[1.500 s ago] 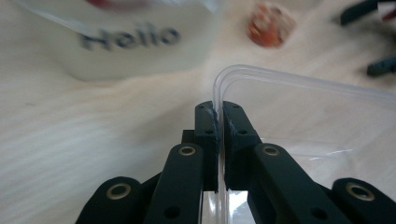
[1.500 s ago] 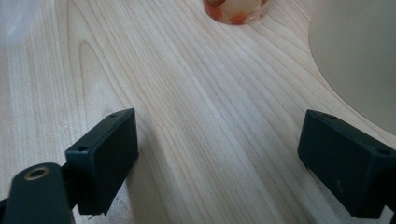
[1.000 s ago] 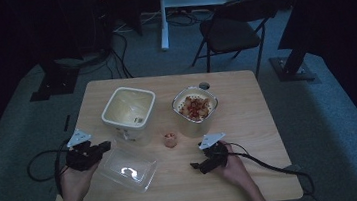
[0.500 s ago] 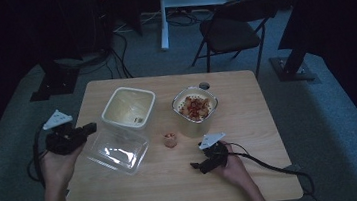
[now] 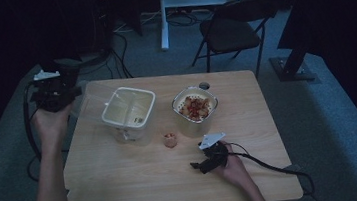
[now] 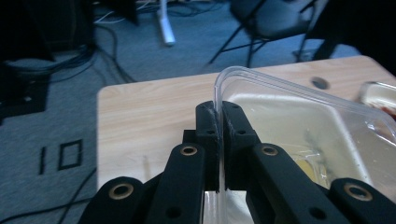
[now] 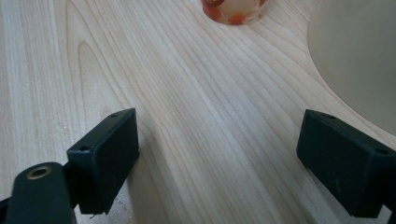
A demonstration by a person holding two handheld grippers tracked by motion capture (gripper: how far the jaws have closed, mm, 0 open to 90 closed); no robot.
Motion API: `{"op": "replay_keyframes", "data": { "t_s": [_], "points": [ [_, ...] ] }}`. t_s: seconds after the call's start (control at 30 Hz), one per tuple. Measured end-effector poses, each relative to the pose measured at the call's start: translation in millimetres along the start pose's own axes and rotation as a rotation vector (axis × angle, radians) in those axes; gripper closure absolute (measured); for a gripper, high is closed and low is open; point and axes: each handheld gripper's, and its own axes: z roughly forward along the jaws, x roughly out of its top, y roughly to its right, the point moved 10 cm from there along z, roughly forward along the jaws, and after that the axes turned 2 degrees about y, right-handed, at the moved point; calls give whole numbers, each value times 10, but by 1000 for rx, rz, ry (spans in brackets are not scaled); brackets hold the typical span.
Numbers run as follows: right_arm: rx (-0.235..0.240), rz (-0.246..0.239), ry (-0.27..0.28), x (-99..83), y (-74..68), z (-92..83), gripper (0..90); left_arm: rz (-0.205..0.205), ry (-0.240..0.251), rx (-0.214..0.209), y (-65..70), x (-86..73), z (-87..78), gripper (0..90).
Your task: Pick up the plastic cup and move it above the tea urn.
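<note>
Room: dim, grey carpet floor point(image 5: 329, 115), cables trailing across it, a folding chair point(image 5: 232, 29) standing beyond the far edge of the table.

Table point(image 5: 140, 185): pale wood, rectangular, a small round hole near its far edge.

Square container point(image 5: 128, 112): cream-coloured, open at the top, left of centre on the table, a small label on its inner wall.

Clear lid point(image 6: 299, 121): transparent plastic with rounded corners, held off the table at a tilt, to the left of the square container and partly over it as the left gripper view shows it. One edge runs between the fingers of the left gripper.

Round bowl point(image 5: 195, 110): white, holding reddish-brown food, standing right of the square container and well apart from the lid.

Left gripper point(image 6: 218, 122): raised above the table's left far corner in the high view. Its fingers point(image 6: 236, 135) are drawn together and clamped on the thin rim of the clear lid, one pad on each side of the plastic.

Right gripper point(image 7: 217, 154): resting low at the near right of the table, in front of the round bowl. Its fingers point(image 7: 105, 158) stand wide apart, with bare wood between them, holding and touching nothing.

Small cup point(image 5: 170, 140): pale with orange markings, on the table between the two containers, just ahead of the right gripper.
</note>
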Motion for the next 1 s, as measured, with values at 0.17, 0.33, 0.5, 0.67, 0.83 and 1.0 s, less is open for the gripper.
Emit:
{"op": "replay_keyframes", "data": {
  "t_s": [0.17, 0.33, 0.5, 0.67, 0.83, 1.0],
  "points": [
    [0, 0, -1, -2, 0, -1, 126, -6, -18, 34, -15, 112, 189, 871],
    [0, 1, -2, -2, -1, -1, 126, -1, 6, -29, 104, 188, 274, 712],
    [0, 0, -1, -2, 0, -1, 126, 29, 24, -53, 212, 162, 230, 656],
    [0, 0, 0, 0, 0, 0, 126, 61, 39, -87, 344, 14, 165, 617],
    [-3, 5, -1, 2, 4, 2, 125, 90, 50, -119, 509, -128, 133, 605],
    [-3, 6, -2, 3, 3, 3, 125, 102, 71, -172, 751, -297, 89, 592]
  ]
}}
